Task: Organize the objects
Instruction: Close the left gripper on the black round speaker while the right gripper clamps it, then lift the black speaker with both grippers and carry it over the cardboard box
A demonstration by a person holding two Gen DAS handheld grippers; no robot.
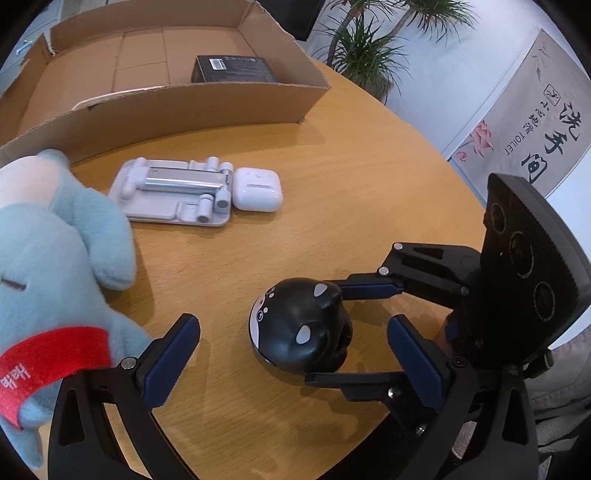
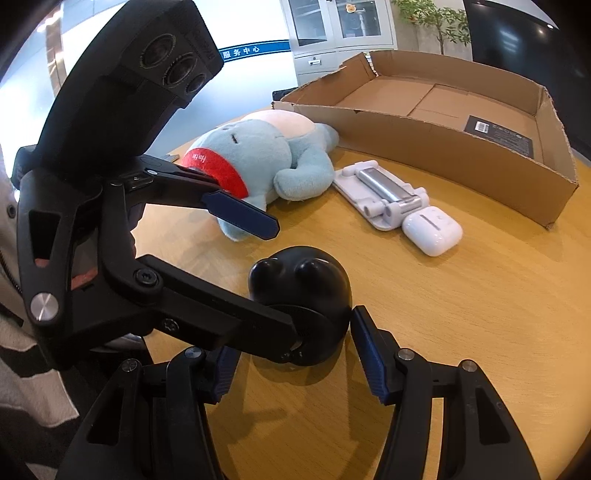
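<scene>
Bench [image 2: 461, 314]: round, light wood.
Room: potted plant [image 1: 364, 48], toilet sign [image 1: 524, 122], grey cabinet [image 2: 340, 33].
Cardboard tray [image 1: 207, 107]: on bench, black box [image 1: 234, 69] inside.
Black animal toy [image 2: 301, 280]: bench centre.
Right hand-held gripper [image 2: 291, 354]: clamped on toy.
Left hand-held gripper [image 1: 295, 354]: jaws wide, nothing gripped.
</scene>
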